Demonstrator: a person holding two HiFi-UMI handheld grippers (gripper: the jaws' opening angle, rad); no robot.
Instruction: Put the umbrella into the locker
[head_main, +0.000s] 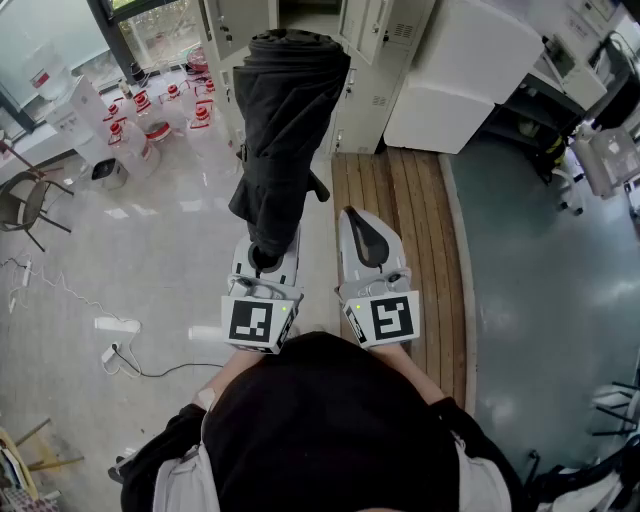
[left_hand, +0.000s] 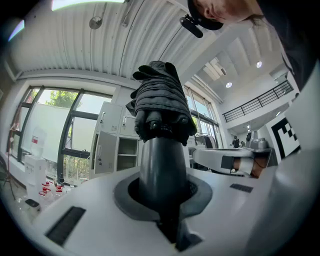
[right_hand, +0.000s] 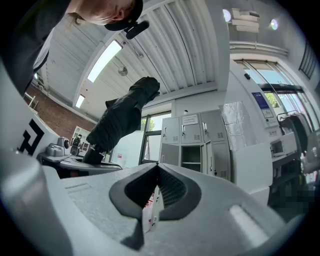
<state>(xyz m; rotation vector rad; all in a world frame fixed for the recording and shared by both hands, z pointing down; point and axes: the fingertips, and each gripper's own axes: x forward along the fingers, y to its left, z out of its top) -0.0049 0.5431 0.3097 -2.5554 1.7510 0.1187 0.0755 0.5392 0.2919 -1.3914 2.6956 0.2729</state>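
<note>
Black folded umbrella - canopy gathered in loose, rumpled pleats, unstrapped at the edges. Standing nearly upright, tip up, leaning slightly. Thick dark handle at the bottom, clamped between the jaws of the left gripper. Not yet in the locker.

Pale grey metal locker - a bank of small doors by the window, well ahead of the umbrella. One middle compartment open, door swung aside, shelf showing inside.

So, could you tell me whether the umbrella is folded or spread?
Folded. The umbrella has its cloth bundled around the shaft; the left gripper clamps its handle.
</note>
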